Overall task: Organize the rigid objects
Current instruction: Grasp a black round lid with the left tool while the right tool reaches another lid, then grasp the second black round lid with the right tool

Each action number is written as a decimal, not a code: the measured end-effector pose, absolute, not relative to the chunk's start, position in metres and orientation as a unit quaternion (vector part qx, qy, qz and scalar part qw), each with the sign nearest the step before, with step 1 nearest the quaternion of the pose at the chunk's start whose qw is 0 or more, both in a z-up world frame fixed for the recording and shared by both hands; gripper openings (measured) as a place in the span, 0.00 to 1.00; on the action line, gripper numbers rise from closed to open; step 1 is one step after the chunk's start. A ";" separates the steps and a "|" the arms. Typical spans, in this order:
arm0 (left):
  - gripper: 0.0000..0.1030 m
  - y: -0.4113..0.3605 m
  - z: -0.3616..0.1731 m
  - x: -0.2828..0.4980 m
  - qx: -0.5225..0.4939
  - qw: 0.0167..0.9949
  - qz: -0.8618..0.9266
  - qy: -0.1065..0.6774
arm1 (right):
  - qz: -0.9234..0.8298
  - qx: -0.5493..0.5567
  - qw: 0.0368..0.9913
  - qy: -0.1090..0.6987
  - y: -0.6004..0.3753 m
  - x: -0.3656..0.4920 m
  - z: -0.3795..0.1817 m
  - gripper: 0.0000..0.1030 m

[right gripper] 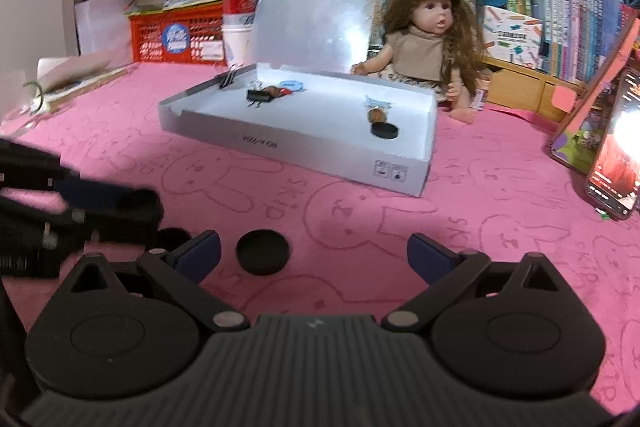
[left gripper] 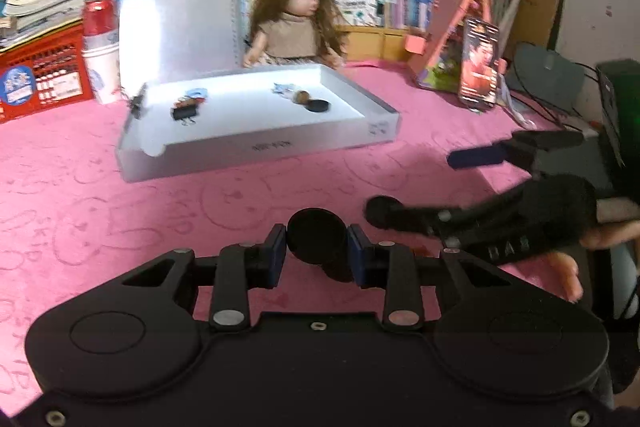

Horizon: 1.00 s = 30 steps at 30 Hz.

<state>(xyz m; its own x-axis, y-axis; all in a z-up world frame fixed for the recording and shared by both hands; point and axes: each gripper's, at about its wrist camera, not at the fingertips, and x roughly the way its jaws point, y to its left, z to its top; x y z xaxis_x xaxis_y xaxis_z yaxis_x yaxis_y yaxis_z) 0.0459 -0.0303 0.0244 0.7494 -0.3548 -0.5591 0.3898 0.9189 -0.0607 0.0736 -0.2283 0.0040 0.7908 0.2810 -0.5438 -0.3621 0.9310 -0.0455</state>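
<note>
Pink surface (left gripper: 120,211): left gripper (left gripper: 318,247) clenched on a black disc (left gripper: 316,235), lift level toward the white box (left gripper: 260,147); right gripper (right gripper: 314,255) released.

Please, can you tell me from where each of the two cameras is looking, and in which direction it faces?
Left wrist view: sits on the left gripper, looks forward and down over the pink cloth to the white box; its fingers are shut on a black disc; the right gripper and a gloved hand enter from the right.
Right wrist view: sits on the open right gripper, faces the same box; another black disc lies on the cloth; the left gripper shows at the left.
Shared: box, doll, cloth.
</note>
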 end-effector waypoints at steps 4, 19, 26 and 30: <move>0.30 -0.021 0.027 0.053 0.019 0.937 -0.181 0.298 | 0.182 -0.090 0.939 0.279 -0.219 0.073 0.002 0.91; 0.30 -0.017 0.027 0.057 0.015 0.940 -0.162 0.301 | 0.208 -0.089 0.926 0.304 -0.207 0.077 -0.002 0.46; 0.30 -0.016 0.028 0.060 0.015 0.942 -0.144 0.303 | 0.203 -0.072 0.928 0.303 -0.206 0.078 0.001 0.36; 0.30 -0.015 0.030 0.066 0.012 0.943 -0.128 0.307 | 0.197 -0.062 0.932 0.297 -0.208 0.078 0.006 0.36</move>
<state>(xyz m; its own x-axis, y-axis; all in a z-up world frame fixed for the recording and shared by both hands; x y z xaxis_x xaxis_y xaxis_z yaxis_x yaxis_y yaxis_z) 0.0663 -0.0154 0.0301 0.7783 -0.2337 -0.5828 0.2489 0.9670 -0.0553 0.0779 -0.2080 0.0056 0.7458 0.3299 -0.5787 -0.4033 0.9150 0.0018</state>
